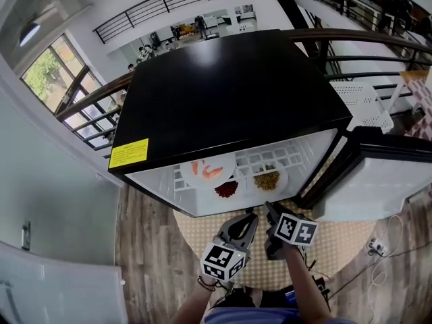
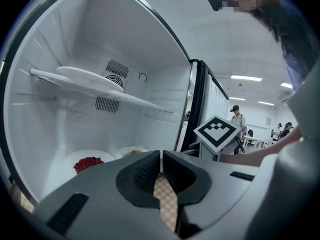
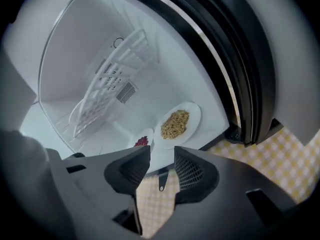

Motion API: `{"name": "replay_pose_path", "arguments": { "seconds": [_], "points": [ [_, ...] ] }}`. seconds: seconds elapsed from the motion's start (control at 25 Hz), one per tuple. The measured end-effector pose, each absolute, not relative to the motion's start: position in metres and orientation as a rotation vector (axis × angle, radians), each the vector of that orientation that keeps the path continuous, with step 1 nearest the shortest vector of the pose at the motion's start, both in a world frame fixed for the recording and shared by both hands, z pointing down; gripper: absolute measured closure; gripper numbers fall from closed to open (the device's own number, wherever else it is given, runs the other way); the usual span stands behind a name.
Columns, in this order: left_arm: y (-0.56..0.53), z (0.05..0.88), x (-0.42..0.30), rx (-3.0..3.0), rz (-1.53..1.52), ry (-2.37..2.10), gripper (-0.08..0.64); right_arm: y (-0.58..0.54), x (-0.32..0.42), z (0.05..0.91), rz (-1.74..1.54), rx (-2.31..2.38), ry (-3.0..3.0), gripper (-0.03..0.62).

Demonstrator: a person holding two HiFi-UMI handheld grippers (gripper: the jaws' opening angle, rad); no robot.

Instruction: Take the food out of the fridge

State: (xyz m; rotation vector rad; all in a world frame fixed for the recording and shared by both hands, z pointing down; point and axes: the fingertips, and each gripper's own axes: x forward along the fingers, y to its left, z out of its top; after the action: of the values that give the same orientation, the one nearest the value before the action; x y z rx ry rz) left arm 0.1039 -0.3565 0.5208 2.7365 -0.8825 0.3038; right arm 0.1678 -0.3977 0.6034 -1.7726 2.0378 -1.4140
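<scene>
- Right claw [image 3: 161, 156] is wide and empty; left claw [image 2: 161, 156] is closed on nothing.
- 3 plates sit in the open fridge [image 1: 223, 93].
- We line the right claw on the near rim of the yellow-food plate [image 3: 176, 123], clear of the red-food plate [image 3: 142, 142], and lift it level.

The fridge [image 1: 229, 100] mouth is left clear by the door [image 1: 378, 181] swung right, while room above the red-food plate [image 2: 102, 155] and grain plate [image 3: 195, 111] is capped by the upper shelf [image 2: 145, 104].
</scene>
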Motion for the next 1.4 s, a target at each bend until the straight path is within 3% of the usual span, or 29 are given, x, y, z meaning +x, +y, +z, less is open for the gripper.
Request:
{"name": "replay_pose_path", "arguments": {
  "seconds": [1.04, 1.12, 1.2, 1.4],
  "points": [
    [-0.363, 0.529, 0.075, 2.709, 0.33, -0.915, 0.543, -0.437, 0.196, 0.637, -1.569, -1.749, 1.498, 0.439],
    [-0.363, 0.529, 0.073, 2.705, 0.33, -0.92, 0.543, -0.441, 0.201, 0.64, -1.575, -1.751, 1.457, 0.462],
    [-0.361, 0.529, 0.07, 2.703, 0.333, -0.921, 0.543, -0.442, 0.205, 0.644, -1.594, -1.742, 1.4, 0.529],
    [-0.354, 0.535, 0.064, 2.691, 0.357, -0.909, 0.543, -0.431, 0.202, 0.646, -1.636, -1.649, 1.308, 0.546]
  ]
}}
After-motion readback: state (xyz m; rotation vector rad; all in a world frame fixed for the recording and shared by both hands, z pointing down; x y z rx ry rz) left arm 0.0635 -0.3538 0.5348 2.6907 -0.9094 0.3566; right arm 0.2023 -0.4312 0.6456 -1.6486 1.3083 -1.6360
